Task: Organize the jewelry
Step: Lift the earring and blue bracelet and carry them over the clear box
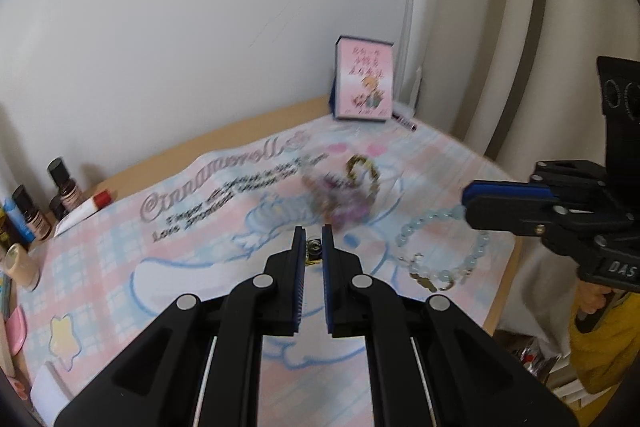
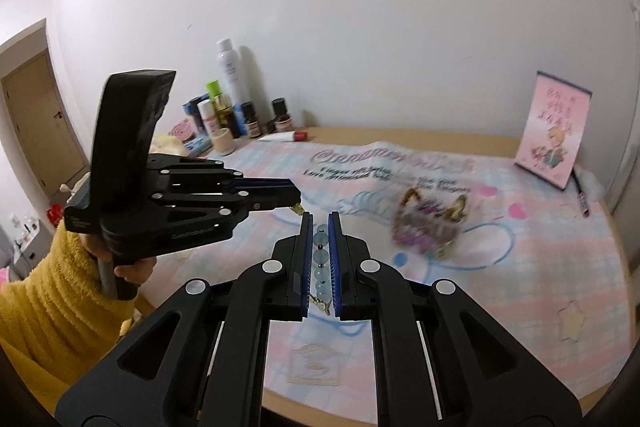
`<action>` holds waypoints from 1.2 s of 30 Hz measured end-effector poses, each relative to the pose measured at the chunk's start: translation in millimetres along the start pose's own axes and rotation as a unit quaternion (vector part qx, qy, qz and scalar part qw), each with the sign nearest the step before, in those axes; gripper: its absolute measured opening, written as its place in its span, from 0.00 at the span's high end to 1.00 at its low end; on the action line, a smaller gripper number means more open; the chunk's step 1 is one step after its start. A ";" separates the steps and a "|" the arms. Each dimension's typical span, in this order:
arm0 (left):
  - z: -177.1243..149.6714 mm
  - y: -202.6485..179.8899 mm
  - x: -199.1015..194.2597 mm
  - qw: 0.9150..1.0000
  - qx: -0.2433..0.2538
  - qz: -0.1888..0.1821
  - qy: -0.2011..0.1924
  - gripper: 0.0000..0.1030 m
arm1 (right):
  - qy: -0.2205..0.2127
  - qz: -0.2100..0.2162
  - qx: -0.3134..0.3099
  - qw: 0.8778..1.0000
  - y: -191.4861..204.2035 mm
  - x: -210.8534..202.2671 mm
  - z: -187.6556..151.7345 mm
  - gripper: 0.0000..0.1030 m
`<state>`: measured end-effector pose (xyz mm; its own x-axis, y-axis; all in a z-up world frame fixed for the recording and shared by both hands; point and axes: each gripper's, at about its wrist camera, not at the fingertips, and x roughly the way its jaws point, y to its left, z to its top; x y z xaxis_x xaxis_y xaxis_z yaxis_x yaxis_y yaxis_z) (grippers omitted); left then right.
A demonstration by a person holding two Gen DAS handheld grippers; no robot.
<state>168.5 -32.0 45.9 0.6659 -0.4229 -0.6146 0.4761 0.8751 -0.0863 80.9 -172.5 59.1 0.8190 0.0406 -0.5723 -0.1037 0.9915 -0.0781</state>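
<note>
Jewelry is being gathered off a pastel cartoon cloth (image 1: 120, 251) spread on the tabletop (image 2: 440, 137). A pale blue bead bracelet (image 1: 448, 247) is the piece in hand: the right tongs (image 2: 320, 259) are clamped on a run of its beads, and in the left wrist view the rest of the loop trails from them over the cloth at about 3 o'clock. The left tongs (image 1: 314, 247) are pinched on a small dark and gold piece (image 1: 315, 247), too small to name; it may be the bracelet's clasp or charm, but I cannot tell.

At about 12 o'clock from both tongs sits a small gold-rimmed basket (image 2: 430, 227), blurred, with purple and mixed pieces heaped inside. A pink picture card (image 2: 554, 131) stands against the wall at 1 o'clock, and bottles (image 2: 230, 99) crowd the far left corner.

By my reading this is the carrying step, both pieces lifted clear. Next, the bracelet needs bringing over the basket, and only then should the tongs let go, low enough that the dangling loop drops inside without snagging the rim.
</note>
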 end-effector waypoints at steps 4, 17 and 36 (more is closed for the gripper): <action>17.8 -13.5 6.7 1.000 0.005 -0.008 -0.014 0.92 | -0.012 -0.012 -0.007 1.000 -8.9 -4.4 10.0 0.93; 49.4 -32.1 33.1 0.999 0.010 -0.003 -0.043 0.92 | -0.025 -0.025 -0.001 0.999 -52.1 9.9 46.9 0.93; 58.4 -9.6 105.2 0.999 -0.028 -0.018 -0.004 0.92 | 0.021 -0.042 0.031 0.998 -99.7 76.5 40.8 0.93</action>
<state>267.6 -98.7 27.8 0.6537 -0.4568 -0.6034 0.4675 0.8707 -0.1526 176.9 -263.2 56.4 0.7985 -0.0463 -0.6002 -0.0006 0.9970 -0.0777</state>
